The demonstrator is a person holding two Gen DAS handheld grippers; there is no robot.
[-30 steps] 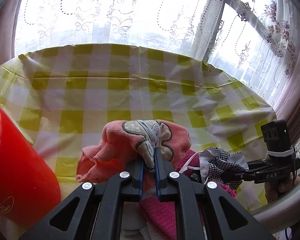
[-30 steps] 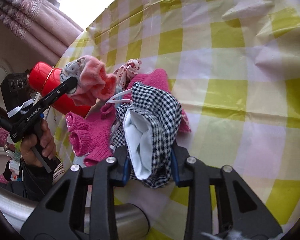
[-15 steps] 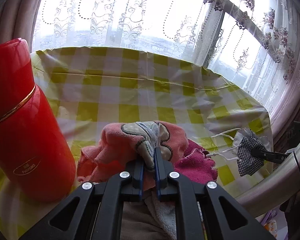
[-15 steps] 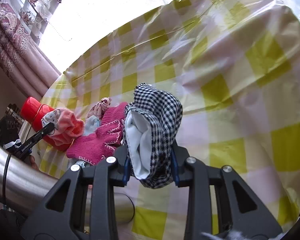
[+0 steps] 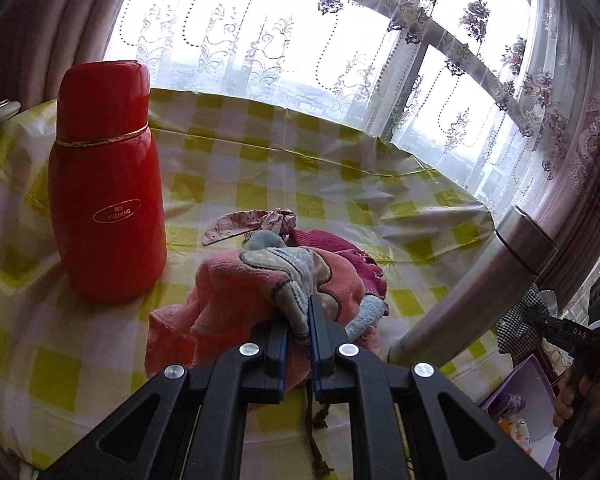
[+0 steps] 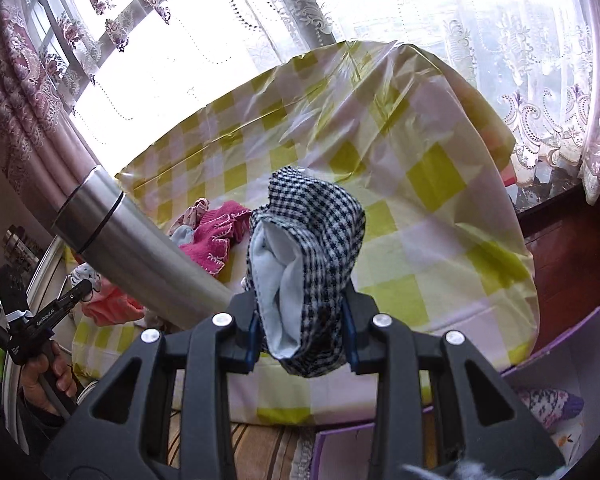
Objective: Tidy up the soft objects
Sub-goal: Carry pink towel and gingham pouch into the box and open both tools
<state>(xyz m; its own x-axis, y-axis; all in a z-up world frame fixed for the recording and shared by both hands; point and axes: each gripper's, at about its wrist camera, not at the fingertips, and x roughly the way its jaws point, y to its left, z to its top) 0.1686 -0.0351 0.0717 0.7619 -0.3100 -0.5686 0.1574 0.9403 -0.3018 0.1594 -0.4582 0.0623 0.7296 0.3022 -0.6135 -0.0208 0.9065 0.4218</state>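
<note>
Grippers are each carrying one soft item, so two pieces are being sorted at a time. Right gripper (image 6: 302, 336) is clamping a black-and-white checked face mask (image 6: 312, 248), white lining bunched between the pads; it is hanging past the table's near edge, above the purple box (image 6: 572, 344) on the floor, which already holds a patterned sock (image 6: 548, 404). Judging by that, the box is serving as the collecting bin.

Left gripper (image 5: 298, 346) is pinching a pink fleece piece with a grey-blue appliqué (image 5: 260, 292), jaws nearly together on a thin fold so the rest is draping down over the yellow-checked tablecloth (image 5: 260, 160).

Magenta knit glove (image 5: 340, 248) and floral hair tie (image 5: 252, 220) are lying on the table just behind it, not yet sorted. Red flask (image 5: 108, 184) is standing upright beside the pile; steel flask (image 5: 484, 288) is sitting close to both cameras at the table edge, a likely snag.
</note>
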